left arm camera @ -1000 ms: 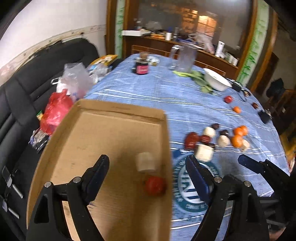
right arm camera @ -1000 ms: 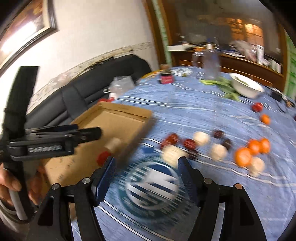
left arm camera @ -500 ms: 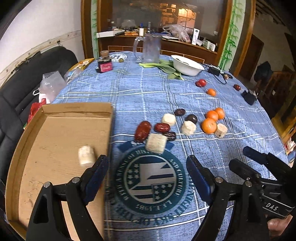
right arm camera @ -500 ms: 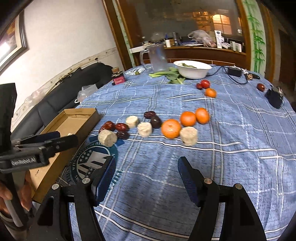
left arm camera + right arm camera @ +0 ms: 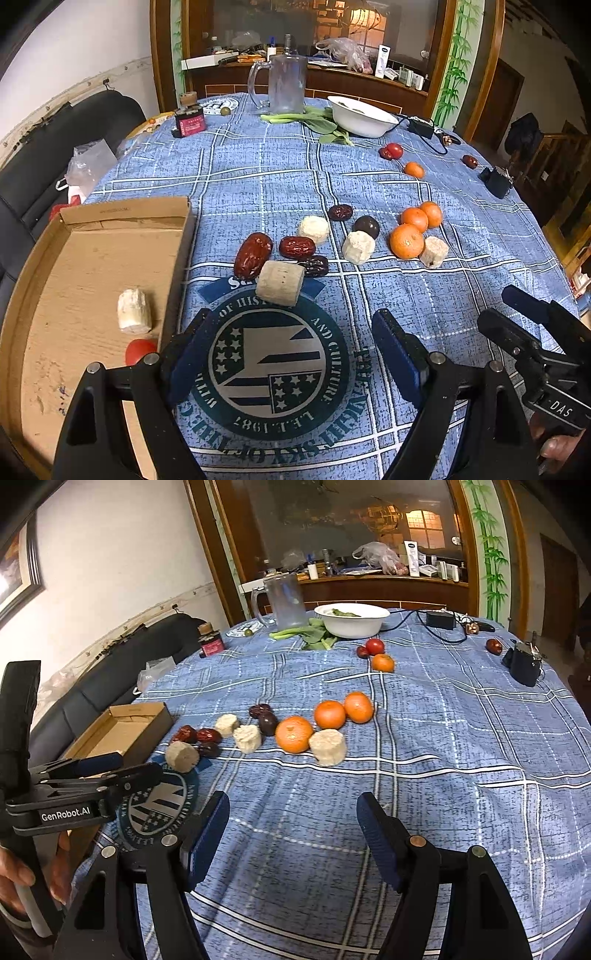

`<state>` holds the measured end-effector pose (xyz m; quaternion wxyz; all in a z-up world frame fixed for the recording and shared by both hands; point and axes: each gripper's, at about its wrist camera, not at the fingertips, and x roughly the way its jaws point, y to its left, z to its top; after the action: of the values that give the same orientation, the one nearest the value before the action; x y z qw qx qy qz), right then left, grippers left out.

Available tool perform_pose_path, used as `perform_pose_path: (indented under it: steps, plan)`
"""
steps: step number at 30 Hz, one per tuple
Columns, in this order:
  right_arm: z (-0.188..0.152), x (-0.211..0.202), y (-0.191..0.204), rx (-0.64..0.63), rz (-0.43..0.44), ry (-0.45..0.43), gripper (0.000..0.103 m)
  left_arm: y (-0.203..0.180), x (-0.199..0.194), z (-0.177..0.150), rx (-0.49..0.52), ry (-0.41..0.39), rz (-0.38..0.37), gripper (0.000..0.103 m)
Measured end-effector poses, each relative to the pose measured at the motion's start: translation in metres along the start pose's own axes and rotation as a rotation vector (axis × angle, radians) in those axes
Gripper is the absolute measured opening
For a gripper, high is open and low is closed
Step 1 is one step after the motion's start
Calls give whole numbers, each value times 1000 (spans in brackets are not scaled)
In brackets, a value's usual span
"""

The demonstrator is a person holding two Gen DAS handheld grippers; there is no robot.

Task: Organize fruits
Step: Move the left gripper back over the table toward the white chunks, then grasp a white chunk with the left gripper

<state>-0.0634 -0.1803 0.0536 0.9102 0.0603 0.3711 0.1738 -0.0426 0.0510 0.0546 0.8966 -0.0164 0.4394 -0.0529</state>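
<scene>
1. The small round red fruit [image 5: 139,350] in the flat brown cardboard box [image 5: 44,258] is partly hidden behind the left gripper's finger.
2. The box runs off the picture's left and bottom edges.
3. The black sofa [image 5: 22,192] is cut off at the left edge.
4. The things on the far wooden shelf [image 5: 384,572] are too small to tell.

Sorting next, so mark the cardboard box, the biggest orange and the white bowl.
cardboard box [image 5: 92,254], left wrist view, bare floor of the box.
biggest orange [image 5: 294,734], right wrist view, middle of its peel.
white bowl [image 5: 352,626], right wrist view, outer wall below the rim.
</scene>
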Motion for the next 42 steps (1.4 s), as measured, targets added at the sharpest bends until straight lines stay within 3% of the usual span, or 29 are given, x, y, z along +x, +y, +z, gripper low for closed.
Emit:
perform_pose_path:
  steps: [14,23,26,27,28,29,30,42]
  plan:
    - [8,8,-7,0,8,4,76,14,33,9,-35,52,-29,85]
    - [17,23,-11,-25,-15,31,76,14,50,14,-17,47,-9,85]
    - [18,26,-12,-26,-12,36,76,13,52,16,-1,43,6,72]
    - [18,28,-12,-27,-13,40,76,14,51,16,5,31,36,59]
    - [18,29,-12,-29,-14,42,76,15,50,16,7,23,49,38]
    - [19,30,-12,-32,-15,45,76,17,50,16,2,28,15,31]
    - [19,32,-13,-33,-20,49,76,18,50,17,-10,46,-20,31]
    - [37,62,-18,-79,-74,91,76,11,33,12,20,17,-9,30]
